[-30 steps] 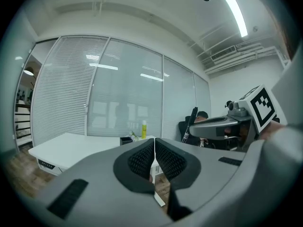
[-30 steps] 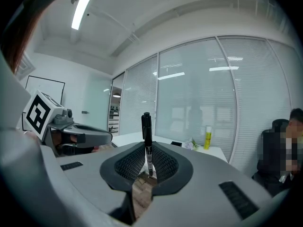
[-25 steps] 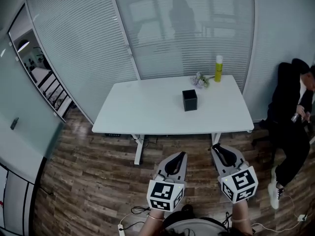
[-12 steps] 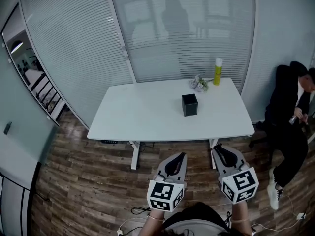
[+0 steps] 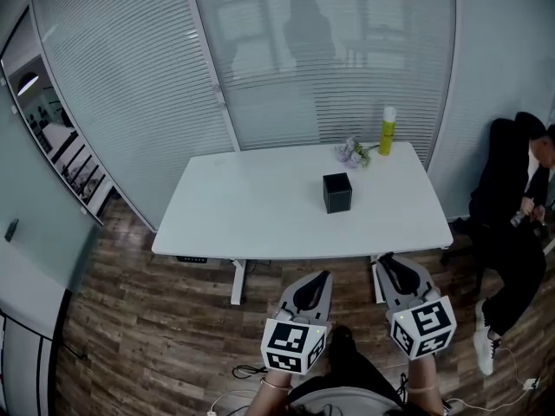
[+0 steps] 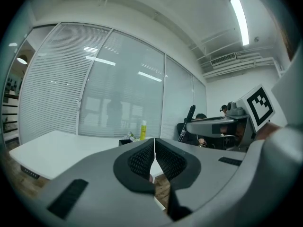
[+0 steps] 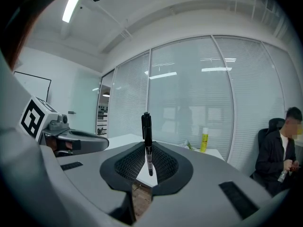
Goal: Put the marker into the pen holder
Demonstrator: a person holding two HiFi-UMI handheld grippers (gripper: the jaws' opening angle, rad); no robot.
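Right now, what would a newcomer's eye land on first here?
A black marker stands upright, clamped in the right gripper, which is held short of the white table. On that table a black pen holder sits right of the middle, with a yellow bottle at the far right corner. A person in dark clothes sits to the right of the table.

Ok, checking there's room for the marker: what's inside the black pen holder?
The pen holder shows an open top with a dark interior; nothing sticks out above it. Its walls hide the bottom.
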